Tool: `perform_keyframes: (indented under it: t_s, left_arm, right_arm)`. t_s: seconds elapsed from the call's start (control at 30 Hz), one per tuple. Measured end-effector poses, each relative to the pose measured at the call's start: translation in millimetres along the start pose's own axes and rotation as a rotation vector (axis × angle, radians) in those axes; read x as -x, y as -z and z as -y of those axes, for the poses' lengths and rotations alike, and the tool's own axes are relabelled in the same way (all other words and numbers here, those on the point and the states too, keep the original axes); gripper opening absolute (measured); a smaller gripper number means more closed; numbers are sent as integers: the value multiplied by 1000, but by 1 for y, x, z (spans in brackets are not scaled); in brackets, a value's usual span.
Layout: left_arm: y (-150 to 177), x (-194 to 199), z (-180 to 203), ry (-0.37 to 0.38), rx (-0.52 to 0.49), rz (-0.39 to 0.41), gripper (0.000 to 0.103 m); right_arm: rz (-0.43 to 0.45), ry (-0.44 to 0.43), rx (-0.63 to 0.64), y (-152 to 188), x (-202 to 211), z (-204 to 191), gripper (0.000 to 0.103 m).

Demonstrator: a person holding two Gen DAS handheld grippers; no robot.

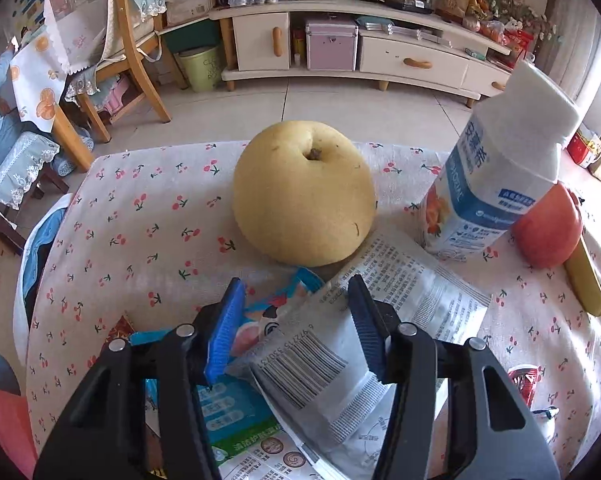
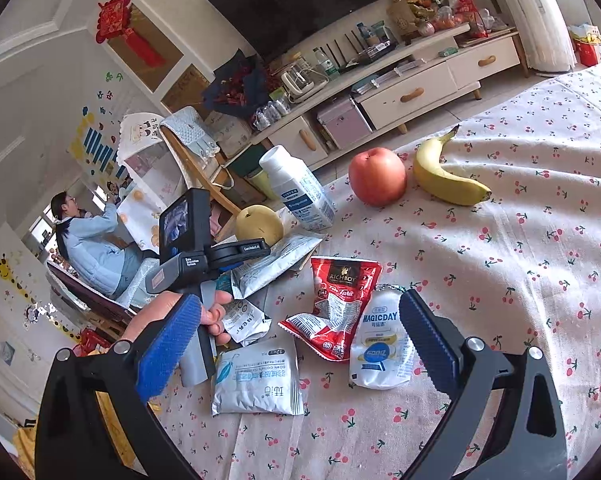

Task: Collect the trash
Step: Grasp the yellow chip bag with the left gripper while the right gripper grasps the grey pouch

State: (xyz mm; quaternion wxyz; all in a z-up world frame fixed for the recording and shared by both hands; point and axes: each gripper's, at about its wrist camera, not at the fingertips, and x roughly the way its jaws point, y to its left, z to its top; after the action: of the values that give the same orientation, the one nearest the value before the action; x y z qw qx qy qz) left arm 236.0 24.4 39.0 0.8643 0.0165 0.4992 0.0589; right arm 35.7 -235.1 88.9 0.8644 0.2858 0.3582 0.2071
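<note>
Silver wrapper: a crinkled silver foil wrapper with a barcode [image 1: 412,284] lies flat on the cherry-print tablecloth [image 1: 140,220], just in front of the round yellow pear [image 1: 304,196] and partly over a teal printed packet [image 1: 228,412].
Left claw: the left gripper [image 1: 296,284] is tipped down over that wrapper. Its blue pads stand apart on either side of the foil and are not yet visibly pinching it.
Right claw: the right gripper [image 2: 300,300] is released and spread wide. It hovers above a red coffee sachet [image 2: 340,300] and a white squeezed drink pouch [image 2: 380,344], holding nothing.
Other litter: a flat grey-white sachet [image 2: 256,380] lies near the table edge.
Not trash, likely: the pear, a red apple [image 2: 376,176], a yellow banana [image 2: 444,176] and a white plastic bottle [image 2: 300,188].
Step in hand: the left side seems to be taking its first wrapper.
Next move: probably clamp the pads onto a raised fold of the foil, then lift clear of the pear.
Risk: thin foil lying flat may slip out from between the pads.
</note>
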Motion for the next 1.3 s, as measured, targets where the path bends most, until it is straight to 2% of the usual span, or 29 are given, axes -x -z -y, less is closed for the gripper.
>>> perform_keyframes:
  t_s: [0.13,0.23,0.5,0.67,0.77,0.83,0.9,0.97,1.03,1.1,1.17,1.23,1.3]
  left_arm:
    - [21,14,12,66,-63,-13,45]
    - [44,27,23,94,-116,-18,45]
    - [111,67,40,191,-178,-16,45]
    - [143,88,34,262,-166,-6,45]
    - [156,107,18,270,-148,57,48]
    - [161,122,-3,248,-112,103,58]
    - [165,136,-30,183,-60,158,66]
    - [169,148,-62,107,18,217,71]
    - [169,149,-96,65,132,242,78]
    - [167,140,-125,92,257,225,79]
    - [170,125,-142,127,342,175,79]
    - [174,110,-147,156,387,135,79]
    - [175,98,-149,152,411,116,79]
  right_arm:
    - [-17,-8,-34,-2,-1,7,98]
    - [-26,3,-22,-1,-2,6,98]
    - [-25,42,27,1,-2,-1,98]
    - [-63,70,70,5,-11,-6,98]
    - [-110,83,94,10,-22,-10,98]
    - [-129,105,127,14,-28,-13,98]
    - [-146,129,160,18,-34,-17,98]
    - [-159,144,185,20,-39,-20,98]
    - [-172,158,210,23,-46,-22,98]
    - [-187,164,231,26,-53,-25,98]
    - [-198,176,263,28,-62,-29,98]
    - [-200,207,319,31,-71,-33,98]
    - [-198,227,383,32,-78,-40,98]
